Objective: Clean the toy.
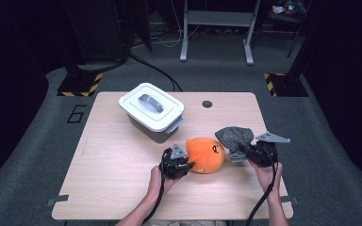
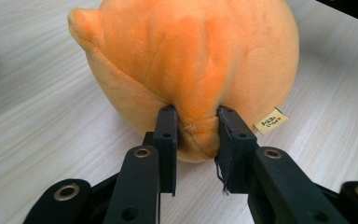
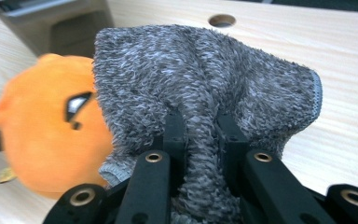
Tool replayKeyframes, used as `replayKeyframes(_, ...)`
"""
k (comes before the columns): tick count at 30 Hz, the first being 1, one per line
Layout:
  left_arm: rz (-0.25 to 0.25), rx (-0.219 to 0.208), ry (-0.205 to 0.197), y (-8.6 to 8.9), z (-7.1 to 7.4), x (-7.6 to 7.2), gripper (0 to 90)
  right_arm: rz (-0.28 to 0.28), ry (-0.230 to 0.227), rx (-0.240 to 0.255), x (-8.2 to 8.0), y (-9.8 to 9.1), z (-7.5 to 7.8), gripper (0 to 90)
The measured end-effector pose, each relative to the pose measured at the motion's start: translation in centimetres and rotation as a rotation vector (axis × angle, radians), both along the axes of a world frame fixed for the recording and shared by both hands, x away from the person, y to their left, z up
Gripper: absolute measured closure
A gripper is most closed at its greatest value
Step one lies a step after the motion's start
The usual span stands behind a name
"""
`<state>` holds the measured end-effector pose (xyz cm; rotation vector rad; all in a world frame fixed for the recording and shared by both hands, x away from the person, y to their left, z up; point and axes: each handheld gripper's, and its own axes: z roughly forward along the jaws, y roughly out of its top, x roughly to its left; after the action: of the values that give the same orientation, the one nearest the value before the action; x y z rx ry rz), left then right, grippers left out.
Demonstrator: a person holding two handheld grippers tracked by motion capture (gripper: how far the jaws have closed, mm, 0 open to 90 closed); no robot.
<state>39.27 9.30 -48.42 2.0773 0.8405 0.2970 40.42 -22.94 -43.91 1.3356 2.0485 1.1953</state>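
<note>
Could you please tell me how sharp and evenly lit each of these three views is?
High view: wooden table bright, surroundings dark. Left gripper view: round orange plush toy sharp. Right gripper view: fuzzy grey cloth sharp, the toy blurred.

overhead view; two close gripper views

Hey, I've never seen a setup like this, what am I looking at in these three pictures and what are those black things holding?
A person sits at a wooden table with a hand-held claw in each hand. The high view looks down from above; the other two views come from cameras riding on each claw. The left claw is pinched on a fold of an orange plush toy resting on the table. The right claw is clamped on a grey fuzzy cloth, lifted beside the toy. Farther back stands a grey bin with a white lid.
</note>
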Motion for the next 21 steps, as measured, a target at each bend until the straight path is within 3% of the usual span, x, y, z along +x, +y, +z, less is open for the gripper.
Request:
replayKeyframes(9, 0.000, 0.018, 0.004, -0.1, 0.3, 0.1, 72.0, 0.055, -0.024, 0.028, -0.6, 1.6, 1.5, 77.5)
replayKeyframes(17, 0.004, 0.009, 0.007, -0.1, 0.3, 0.4, 72.2, 0.133, -0.039, -0.001, -1.4, 4.4, 2.3, 77.5)
replayKeyframes(21, 0.006, 0.013, 0.002, -0.3, 0.6, 0.4, 72.7, 0.170, -0.025, -0.009, -1.0, 6.0, 2.4, 77.5)
